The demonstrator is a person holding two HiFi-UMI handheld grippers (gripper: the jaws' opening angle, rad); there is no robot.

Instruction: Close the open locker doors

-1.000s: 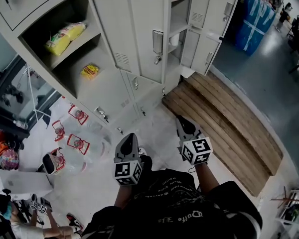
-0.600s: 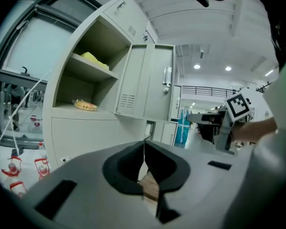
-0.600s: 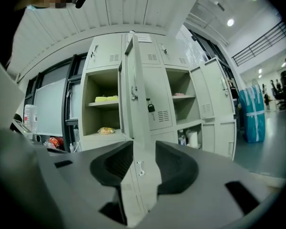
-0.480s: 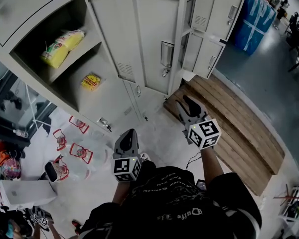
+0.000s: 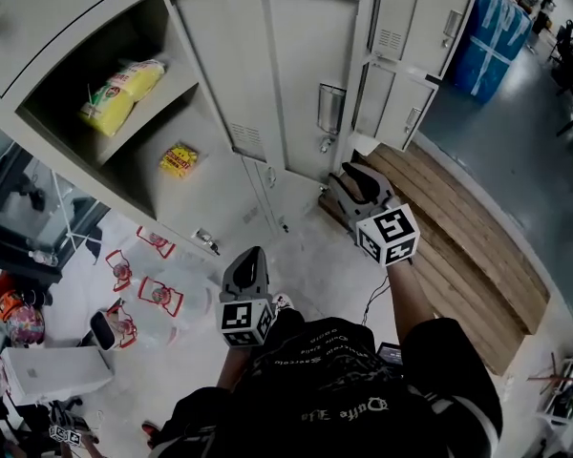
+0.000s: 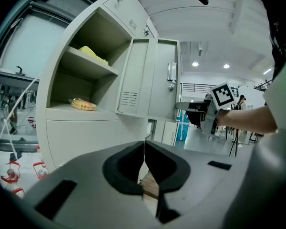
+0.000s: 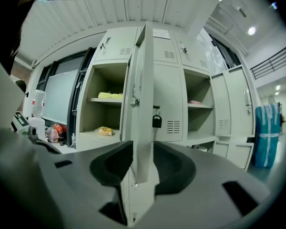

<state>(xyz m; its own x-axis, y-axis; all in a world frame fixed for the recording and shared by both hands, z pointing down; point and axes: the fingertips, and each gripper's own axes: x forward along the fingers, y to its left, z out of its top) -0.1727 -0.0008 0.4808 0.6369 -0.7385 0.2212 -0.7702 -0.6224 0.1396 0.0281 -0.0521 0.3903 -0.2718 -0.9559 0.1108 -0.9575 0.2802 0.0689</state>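
An open grey locker door (image 5: 286,74) swings out from the compartment, its handle and padlock (image 5: 329,113) on the free edge. My right gripper (image 5: 351,175) is raised to the lower corner of that free edge. In the right gripper view the door (image 7: 142,104) stands edge-on between the open jaws of the gripper (image 7: 143,156); no pad visibly presses on it. My left gripper (image 5: 251,259) hangs low in front of the person, shut, with nothing in it (image 6: 144,151). More open doors (image 5: 415,17) hang further right.
The open compartment holds a yellow packet (image 5: 122,79) on the upper shelf and a smaller packet (image 5: 178,158) below. A wooden pallet (image 5: 458,246) lies on the floor at the right. Red-and-white items (image 5: 153,294) and a white box (image 5: 43,370) lie at the left.
My right gripper has risen from beside the body to the door's free edge, and its jaws have opened. The left gripper has barely moved.
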